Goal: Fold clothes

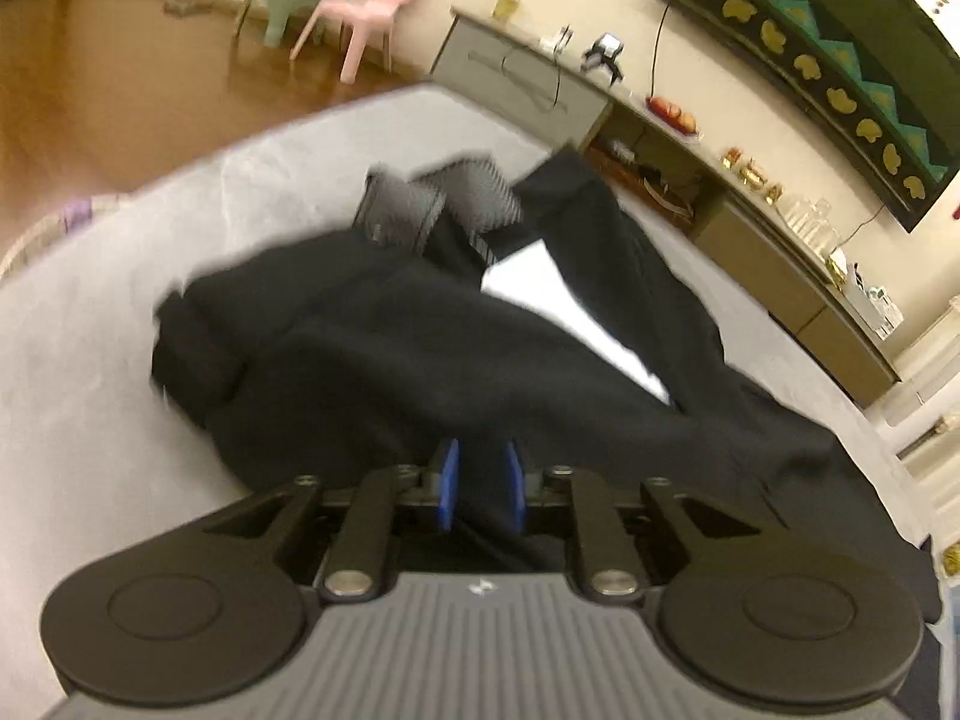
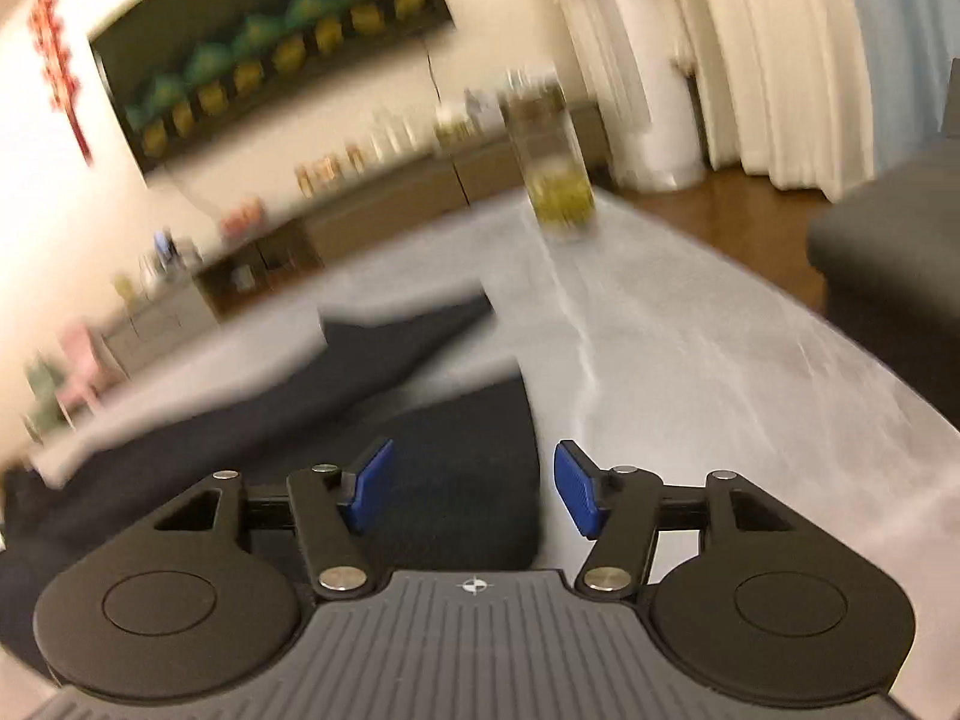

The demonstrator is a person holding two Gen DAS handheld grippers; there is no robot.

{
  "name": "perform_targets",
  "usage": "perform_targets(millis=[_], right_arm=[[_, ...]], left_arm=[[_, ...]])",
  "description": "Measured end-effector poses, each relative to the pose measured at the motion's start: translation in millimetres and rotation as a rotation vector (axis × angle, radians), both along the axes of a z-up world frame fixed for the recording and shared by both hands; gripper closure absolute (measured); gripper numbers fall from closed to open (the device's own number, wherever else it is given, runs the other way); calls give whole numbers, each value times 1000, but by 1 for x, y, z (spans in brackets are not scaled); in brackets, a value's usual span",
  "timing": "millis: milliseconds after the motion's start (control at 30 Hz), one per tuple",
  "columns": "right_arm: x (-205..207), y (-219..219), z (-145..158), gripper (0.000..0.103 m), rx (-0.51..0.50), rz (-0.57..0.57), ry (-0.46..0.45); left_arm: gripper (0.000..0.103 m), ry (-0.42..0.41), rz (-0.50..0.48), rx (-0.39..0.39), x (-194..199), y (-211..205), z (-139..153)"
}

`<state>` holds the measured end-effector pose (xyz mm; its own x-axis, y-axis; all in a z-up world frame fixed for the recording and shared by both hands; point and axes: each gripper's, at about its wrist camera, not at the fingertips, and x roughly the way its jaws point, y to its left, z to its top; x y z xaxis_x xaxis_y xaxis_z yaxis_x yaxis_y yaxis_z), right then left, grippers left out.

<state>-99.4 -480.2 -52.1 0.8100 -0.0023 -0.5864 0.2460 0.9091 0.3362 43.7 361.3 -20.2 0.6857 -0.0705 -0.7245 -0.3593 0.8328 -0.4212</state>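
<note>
On the grey-covered table (image 1: pixel 90 324) a dark garment (image 1: pixel 420 360) lies spread and rumpled, taking up the middle and near part of the surface, with what look like two legs running toward the far edge and a patch of bare cover showing between them; grey ribbed bands sit at its far end. The left gripper (image 1: pixel 480 483) is at the garment's near edge with its blue pads set close together and dark cloth between them; whether the pads actually press on the fabric cannot be told from this blurred view. The right gripper (image 2: pixel 474 489) stands released, jaws well apart, over the garment's right-hand edge where dark cloth meets bare cover, and nothing is pinched. A glass jar (image 2: pixel 549 156) stands near the table's far right corner, well apart from the cloth. The step in hand looks like taking hold of the near edge for a fold. To do it well, both grippers should bite the same edge at matching points, catch only the layers meant to travel, lift just enough to clear the surface, and carry the edge evenly toward the far end so the legs stay aligned, keeping the sweep short of the jar.
</note>
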Motion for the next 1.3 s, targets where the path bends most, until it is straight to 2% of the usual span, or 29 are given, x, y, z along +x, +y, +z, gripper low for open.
perform_targets(millis=[33,100,167,233,333,400,467,633,700,733,767,800,833,867,900,933,1000,1033,1100,1167,1233,1300], right_arm=[[2,1,-5,42,-5,15,37],[8,7,-12,42,-11,59,92],[14,20,-14,51,-23,117,121],[20,36,-12,100,-83,184,127],[22,54,-4,103,-203,204,94],[14,54,7,103,-233,171,43],[9,50,11,103,-263,126,34],[8,35,4,103,-220,71,75],[8,29,1,103,-183,53,83],[7,26,0,97,-165,45,88],[7,24,-2,90,-146,40,97],[8,23,-7,62,-126,42,114],[9,25,-10,40,-118,53,130],[11,28,-13,39,-120,68,141],[12,31,-16,43,-125,87,150],[12,35,-17,64,-137,109,156],[11,46,-17,98,-169,148,162],[9,49,-14,100,-175,164,141],[2,50,-1,101,-159,183,41],[-5,45,12,101,-108,177,-68],[-1,41,11,100,-79,147,-59],[4,35,3,97,-27,113,0]], left_arm=[[76,1,6,-15,1,1,0],[58,1,19,-43,2,2,-1],[48,-7,49,-67,2,7,-2],[48,-15,82,-100,2,12,-4],[47,-40,142,-169,-7,27,-3],[42,-57,177,-190,-15,35,-1],[41,-53,196,-194,-19,39,-1],[40,-41,235,-155,-24,40,3],[34,-40,238,-113,-19,41,6],[34,-31,232,-94,-12,42,6],[38,-29,203,-64,-3,40,6],[53,-27,170,-32,6,38,6],[70,-26,137,0,15,35,7],[103,-24,104,32,25,33,7],[103,-59,89,36,28,32,11],[103,-119,91,31,25,33,18],[103,-247,100,15,12,36,37],[103,-302,106,3,4,38,46],[103,-322,116,2,-7,38,51],[102,-220,110,41,-6,34,41],[100,-99,103,102,-3,28,28],[98,-45,111,147,-6,22,25]])
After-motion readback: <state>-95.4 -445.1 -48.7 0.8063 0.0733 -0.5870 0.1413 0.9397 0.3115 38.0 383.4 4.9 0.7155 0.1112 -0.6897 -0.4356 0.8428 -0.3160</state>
